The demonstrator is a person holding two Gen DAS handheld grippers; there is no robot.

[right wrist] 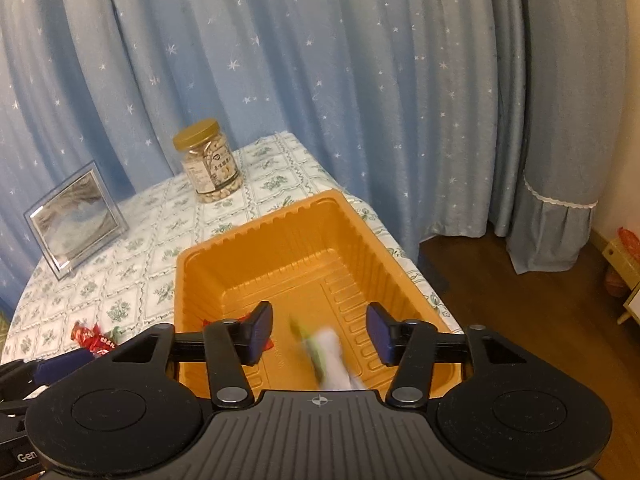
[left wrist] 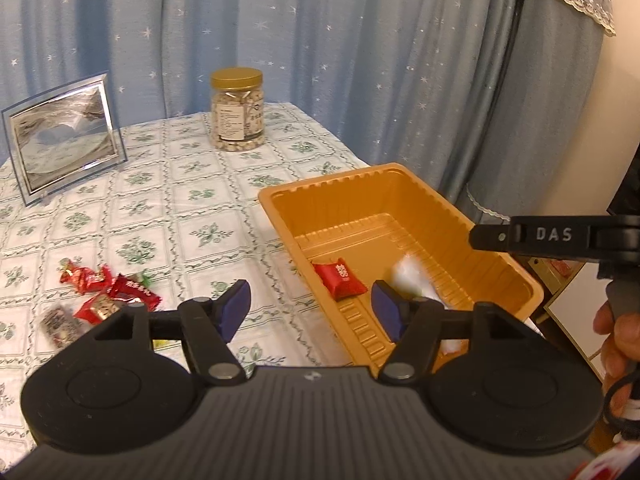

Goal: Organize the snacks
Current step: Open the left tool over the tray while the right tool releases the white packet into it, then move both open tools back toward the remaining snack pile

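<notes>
An orange plastic tray (left wrist: 280, 204) sits on the table's right side; it also shows in the right wrist view (right wrist: 188, 264). Inside lie a red snack packet (left wrist: 340, 280) and a blurred white-and-green packet (left wrist: 410, 276), which shows below my right gripper (right wrist: 326, 350). My right gripper (right wrist: 319, 330) is open and empty above the tray's near end. My left gripper (left wrist: 311, 312) is open and empty, over the tray's left wall. Several red wrapped snacks (left wrist: 104, 288) lie on the tablecloth to the left; some show in the right wrist view (right wrist: 94, 338).
A jar of nuts with a gold lid (left wrist: 237, 110) stands at the back of the table. A glass picture frame (left wrist: 64, 132) stands at the back left. Blue star curtains hang behind. The table edge and wooden floor (right wrist: 520, 320) lie to the right.
</notes>
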